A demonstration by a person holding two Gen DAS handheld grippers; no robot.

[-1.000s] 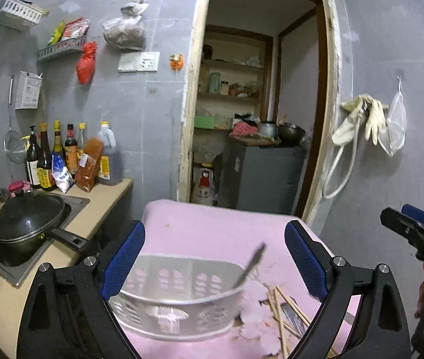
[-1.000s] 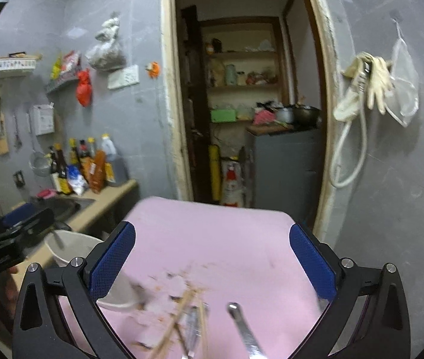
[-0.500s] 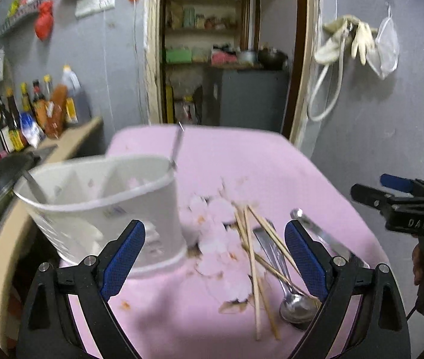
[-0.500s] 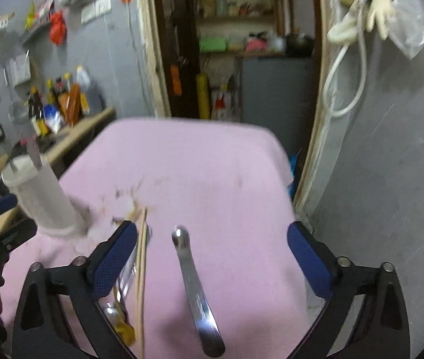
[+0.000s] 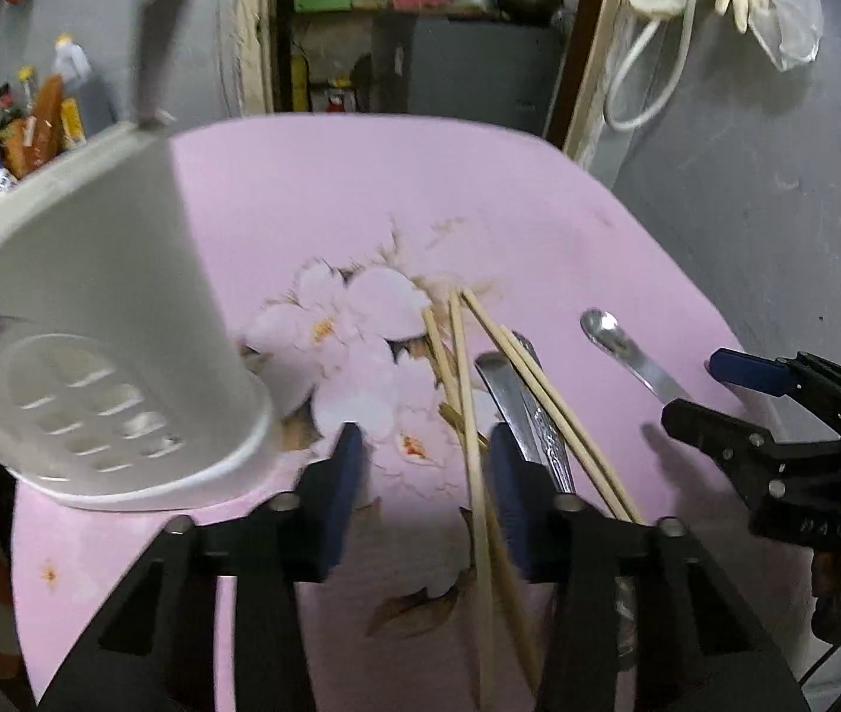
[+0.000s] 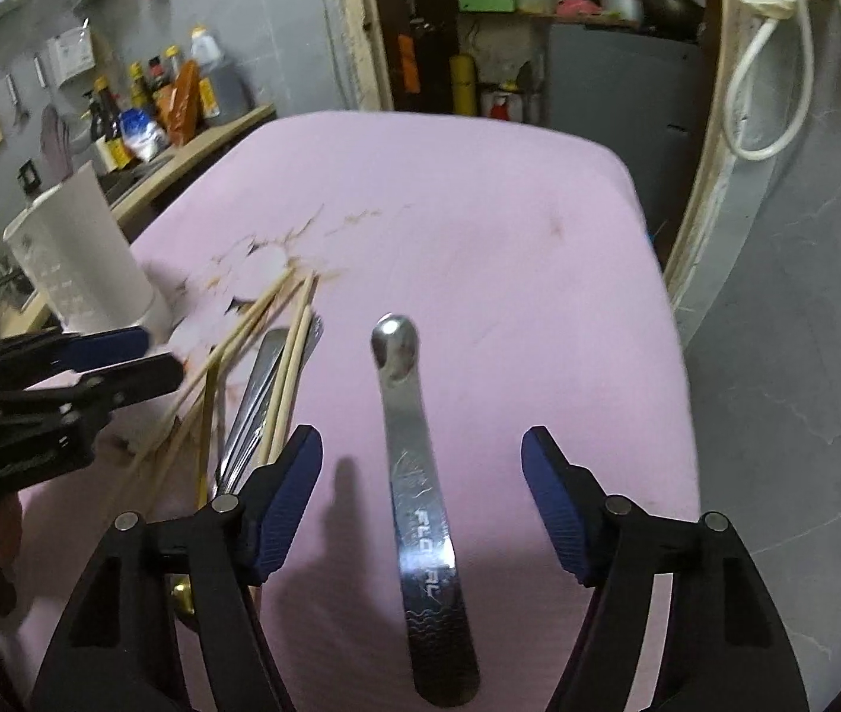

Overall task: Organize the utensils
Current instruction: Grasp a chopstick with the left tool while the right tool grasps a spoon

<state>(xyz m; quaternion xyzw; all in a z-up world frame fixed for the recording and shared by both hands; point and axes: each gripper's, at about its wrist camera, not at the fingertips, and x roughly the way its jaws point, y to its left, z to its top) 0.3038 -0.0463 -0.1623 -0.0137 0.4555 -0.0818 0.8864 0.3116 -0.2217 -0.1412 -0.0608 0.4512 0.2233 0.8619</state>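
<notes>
The white utensil holder (image 5: 94,320) is standing at the left edge of the pink tabletop (image 6: 480,207), with one utensil handle already poking up out of it. A moment ago both tools were hovering high, facing the doorway; now both are tipped down toward the scattered cutlery, so sorting looks ready to begin.

Just right of the holder, the left tongs (image 5: 420,463) are closing. One wooden chopstick (image 5: 468,415) is running up between the blue pads, close to the right pad, though I cannot tell whether they are pressing it yet. Further right of the holder, the remaining chopsticks (image 6: 278,356) are lying fanned across two metal utensils (image 5: 530,409).

Furthest from the holder, the right tongs (image 6: 420,480) are also narrowing, straddling a flat steel spoon (image 6: 414,474) that is lying alone with its small bowl pointing away. Its handle is sitting centred in the gap, with clear space to either pad, so nothing is grasped there yet.

My reading: each hand is committing to its own pick, chopstick on one side and spoon on the other, both bound for the holder.
</notes>
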